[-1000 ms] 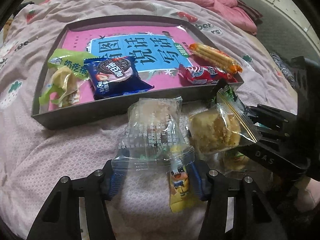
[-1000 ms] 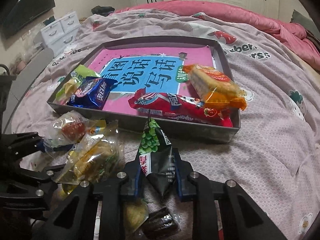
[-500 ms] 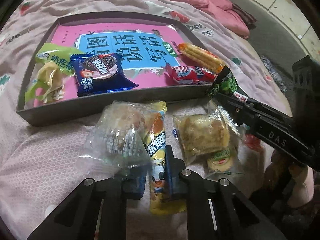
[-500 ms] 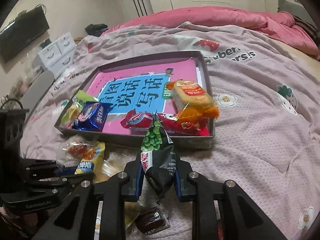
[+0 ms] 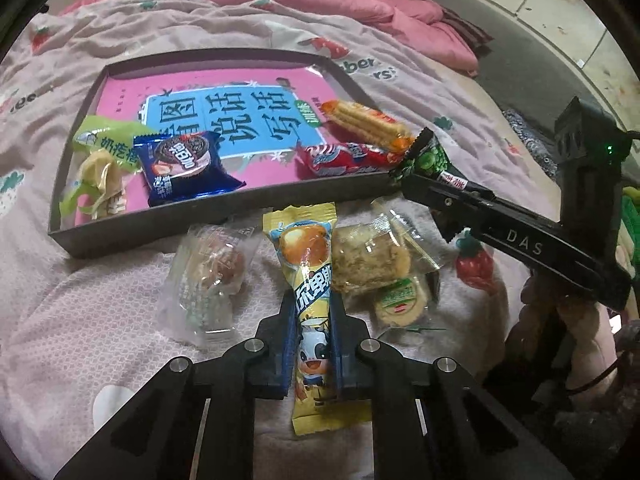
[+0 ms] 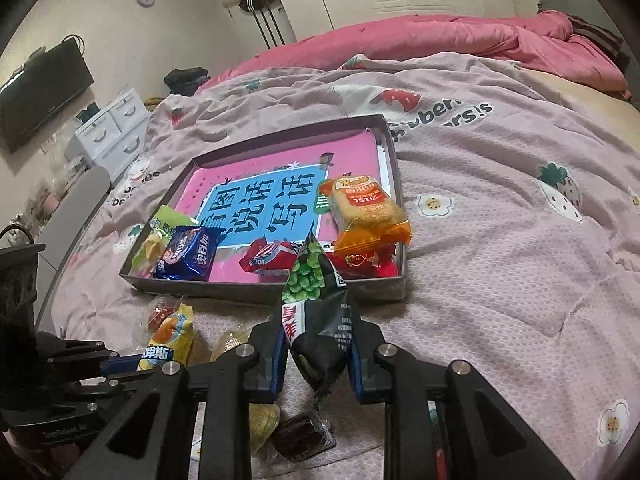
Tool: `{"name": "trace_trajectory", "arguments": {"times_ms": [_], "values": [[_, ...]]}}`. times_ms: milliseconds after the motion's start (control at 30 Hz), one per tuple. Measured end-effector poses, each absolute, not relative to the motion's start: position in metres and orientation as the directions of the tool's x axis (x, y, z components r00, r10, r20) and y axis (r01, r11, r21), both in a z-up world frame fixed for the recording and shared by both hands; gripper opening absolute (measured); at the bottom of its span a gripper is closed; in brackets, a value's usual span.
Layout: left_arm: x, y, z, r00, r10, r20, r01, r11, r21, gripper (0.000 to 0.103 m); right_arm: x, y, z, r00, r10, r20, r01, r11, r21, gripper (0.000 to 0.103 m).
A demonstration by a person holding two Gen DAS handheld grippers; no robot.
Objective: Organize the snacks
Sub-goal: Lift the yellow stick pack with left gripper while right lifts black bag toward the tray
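A bed [image 6: 500, 240] under a pink strawberry-print sheet [image 5: 100, 280] carries a shallow grey tray [image 5: 160, 228]. Just in front of the tray, loose on the sheet, lie a clear-wrapped sweet [image 5: 208, 276], a clear-wrapped pastry [image 5: 372, 260], a round biscuit [image 5: 400, 304] and a dark snack [image 6: 304, 436]. A pink quilt [image 6: 440, 40] lies bunched at the far side.

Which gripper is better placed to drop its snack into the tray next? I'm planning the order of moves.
Probably the right gripper: its green-pea packet already hangs at the tray rim. The left gripper is shut on the yellow packet, farther back over the bedspread.
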State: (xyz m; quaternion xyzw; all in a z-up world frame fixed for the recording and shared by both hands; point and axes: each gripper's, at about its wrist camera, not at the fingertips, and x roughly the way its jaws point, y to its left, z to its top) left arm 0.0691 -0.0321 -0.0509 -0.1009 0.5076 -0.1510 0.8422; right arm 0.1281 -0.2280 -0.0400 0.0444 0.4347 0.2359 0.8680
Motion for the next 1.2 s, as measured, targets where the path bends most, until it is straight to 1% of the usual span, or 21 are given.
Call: {"name": "trace_trajectory", "arguments": {"times_ms": [300,900,1200], "values": [[0.062,-0.033,-0.033,0.459,-0.391,-0.798,0.171,0.920,-0.353,0.015,0.125,-0.237,-0.033,0.535,0.458,-0.710,-0.355,0.884,0.304,0.025],[0.058,-0.018,0.001,0.534,-0.372,-0.760,0.150,0.926,-0.347,0.015,0.119,-0.239,-0.018,0.566,0.496,-0.659,-0.379,0.866,0.326,0.025],[0.060,-0.015,0.013,0.567,-0.371,-0.735,0.153,0.925,-0.349,0.015,0.114,-0.237,-0.001,0.608,0.502,-0.615,-0.413,0.862,0.295,0.025]]}}
